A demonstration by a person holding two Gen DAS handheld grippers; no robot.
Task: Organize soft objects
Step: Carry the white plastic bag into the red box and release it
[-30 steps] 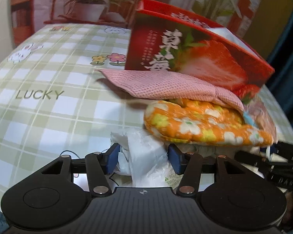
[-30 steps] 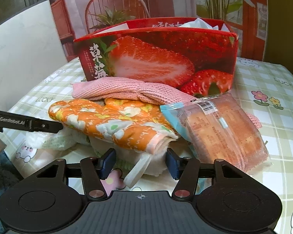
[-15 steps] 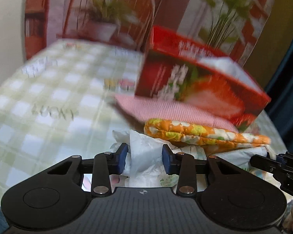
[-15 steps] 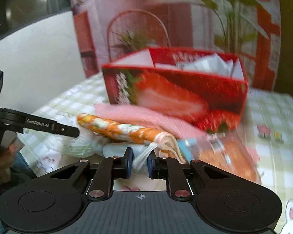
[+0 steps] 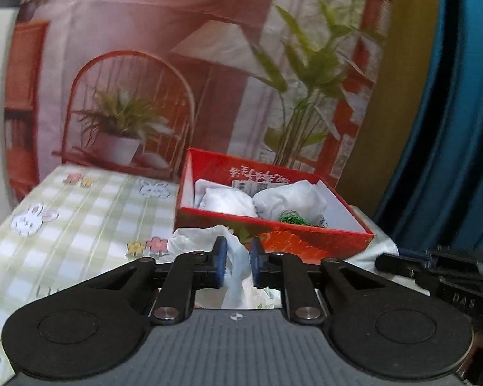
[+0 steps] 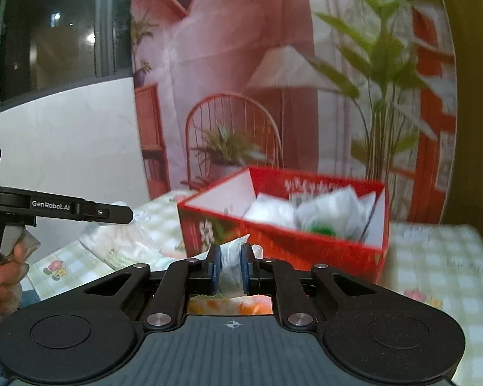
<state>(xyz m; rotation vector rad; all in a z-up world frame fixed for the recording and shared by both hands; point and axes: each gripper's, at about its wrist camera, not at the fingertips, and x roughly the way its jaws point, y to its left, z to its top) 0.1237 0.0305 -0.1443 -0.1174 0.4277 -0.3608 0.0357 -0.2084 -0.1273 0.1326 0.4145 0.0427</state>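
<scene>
Grippers, left and right, both pinching the white bag, lifting it, next needing carrying over the far red box.

White plastic bag bunched, lifted, before red strawberry box holding 2 white bundles

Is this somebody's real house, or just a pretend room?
Probably a staged home corner. The chair, potted plants and lamp are printed on a wrinkled pink cloth backdrop. The real things are a table with a green-checked bunny tablecloth and a red strawberry-print cardboard box holding white bags.
</scene>
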